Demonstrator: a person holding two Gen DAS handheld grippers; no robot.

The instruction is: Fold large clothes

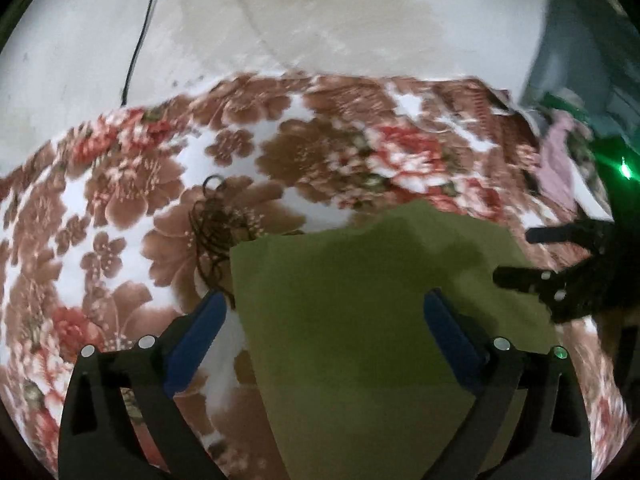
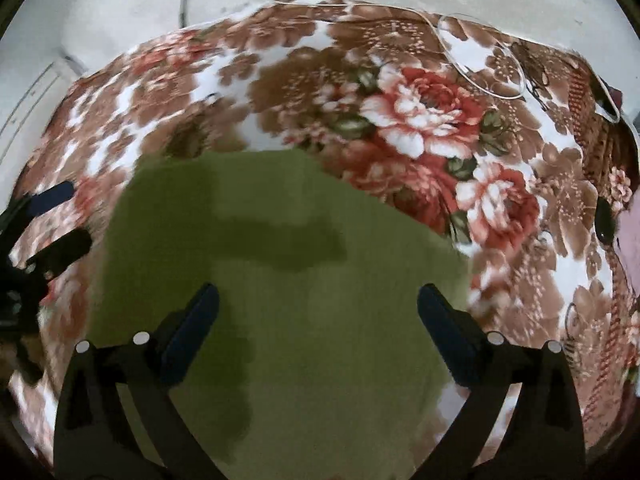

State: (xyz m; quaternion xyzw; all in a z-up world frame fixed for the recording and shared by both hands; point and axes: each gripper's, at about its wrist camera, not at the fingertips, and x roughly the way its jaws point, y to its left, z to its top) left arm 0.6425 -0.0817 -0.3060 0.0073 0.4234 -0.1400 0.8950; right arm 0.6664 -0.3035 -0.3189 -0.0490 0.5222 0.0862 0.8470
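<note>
Left gripper (image 1: 324,312) and right gripper (image 2: 318,306) both wide open, empty!
Green garment (image 1: 360,320) lies folded flat on the floral blanket (image 1: 120,200); looks nearly finished.

A home: floral blanket (image 2: 420,120) against stained wall (image 1: 320,20)

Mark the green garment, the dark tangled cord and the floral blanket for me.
green garment (image 1: 360,320): left wrist view, flat middle of the cloth.
dark tangled cord (image 1: 208,236): left wrist view, centre of the tangle.
floral blanket (image 2: 420,116): right wrist view, large red rose.
</note>
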